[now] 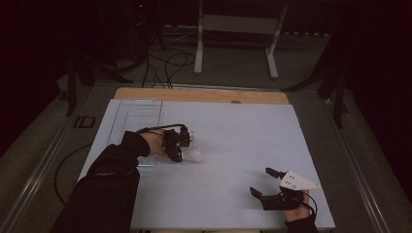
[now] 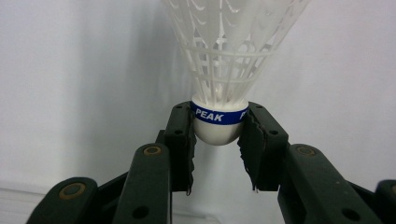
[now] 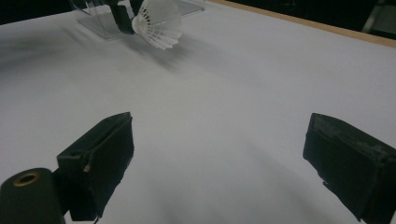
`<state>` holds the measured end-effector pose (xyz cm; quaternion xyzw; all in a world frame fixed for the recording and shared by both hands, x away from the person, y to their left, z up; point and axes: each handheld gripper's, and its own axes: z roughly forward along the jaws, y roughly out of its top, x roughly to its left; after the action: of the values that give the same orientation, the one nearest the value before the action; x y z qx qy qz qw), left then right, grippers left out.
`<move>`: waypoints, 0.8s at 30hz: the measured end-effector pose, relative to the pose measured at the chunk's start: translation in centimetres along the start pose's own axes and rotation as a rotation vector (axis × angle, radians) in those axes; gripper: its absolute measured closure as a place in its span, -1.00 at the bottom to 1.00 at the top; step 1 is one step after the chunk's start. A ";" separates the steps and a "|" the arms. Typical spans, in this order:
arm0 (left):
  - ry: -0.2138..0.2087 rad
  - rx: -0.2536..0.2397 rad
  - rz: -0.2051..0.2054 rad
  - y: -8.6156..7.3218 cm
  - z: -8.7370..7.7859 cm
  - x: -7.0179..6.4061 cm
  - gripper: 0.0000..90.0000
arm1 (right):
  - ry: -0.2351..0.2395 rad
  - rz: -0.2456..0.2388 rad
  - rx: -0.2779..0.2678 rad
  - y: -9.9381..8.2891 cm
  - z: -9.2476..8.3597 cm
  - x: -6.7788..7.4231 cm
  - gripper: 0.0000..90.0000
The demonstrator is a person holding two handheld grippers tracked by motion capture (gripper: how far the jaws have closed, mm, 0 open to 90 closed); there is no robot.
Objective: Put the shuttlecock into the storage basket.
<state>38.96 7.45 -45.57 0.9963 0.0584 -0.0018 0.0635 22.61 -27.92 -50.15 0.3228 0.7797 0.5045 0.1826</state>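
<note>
Shuttlecock (image 2: 219, 116), one only, is clamped by its rounded white cork, ringed with a blue band, between the black pads of the left gripper (image 2: 218, 135) on the left of the white table (image 1: 233, 145). Its white plastic lattice skirt flares away from the jaws, long axis in line with them. Right gripper (image 3: 217, 158) rests at the near right, jaws wide apart and empty.

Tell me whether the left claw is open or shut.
Shut on the shuttlecock: the left claw has both pads pressed against the white cork at its blue band, skirt pointing away.
</note>
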 end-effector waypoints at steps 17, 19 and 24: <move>-0.065 -0.039 -0.004 0.5 -2.5 -2.1 0.48 | -0.011 0.000 0.008 0.0 0.0 0.1 -0.81; -0.083 -0.040 -0.017 0.7 -2.6 -2.4 0.48 | -0.011 0.001 0.006 0.0 0.0 0.1 -0.81; -0.079 -0.022 -0.052 1.0 -3.1 -3.0 0.48 | -0.010 0.003 0.007 0.0 0.0 0.1 -0.81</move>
<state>36.06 6.54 -42.37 0.9928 0.0817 -0.0420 0.0766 22.54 -27.84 -50.09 0.3270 0.7801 0.5005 0.1847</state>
